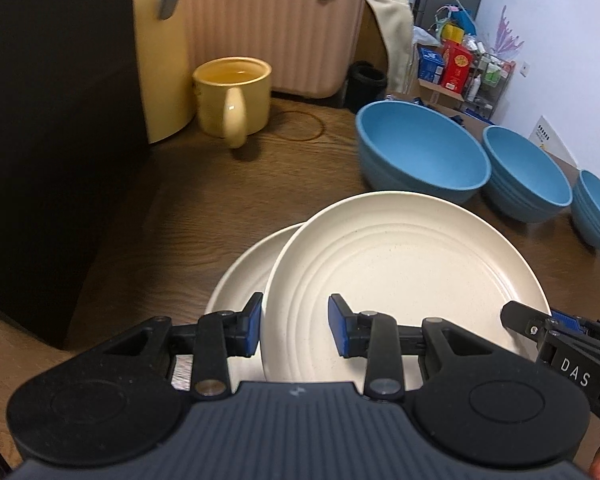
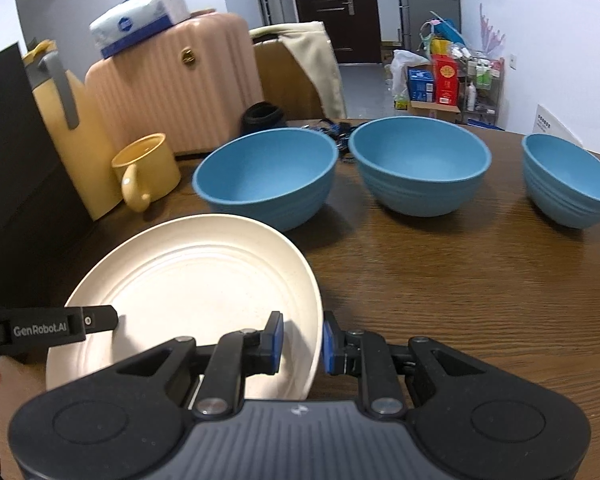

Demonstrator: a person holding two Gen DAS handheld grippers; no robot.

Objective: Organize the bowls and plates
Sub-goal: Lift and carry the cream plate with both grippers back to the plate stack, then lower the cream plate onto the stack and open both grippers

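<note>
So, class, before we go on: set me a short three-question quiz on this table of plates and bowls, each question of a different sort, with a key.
1. True or false: the top cream plate sits squarely centred on the lower cream plate.
2. How many blue bowls stand on the wooden table?
3. Multiple choice: the right gripper has its fingers
A. on either side of the top plate's rim
B. inside a bowl
C. around the mug handle

Key
1. False: it lies offset, so the lower plate shows at its left.
2. Three: the left bowl, middle bowl and right bowl.
3. A. The left gripper straddles the rim on the opposite side.
</note>
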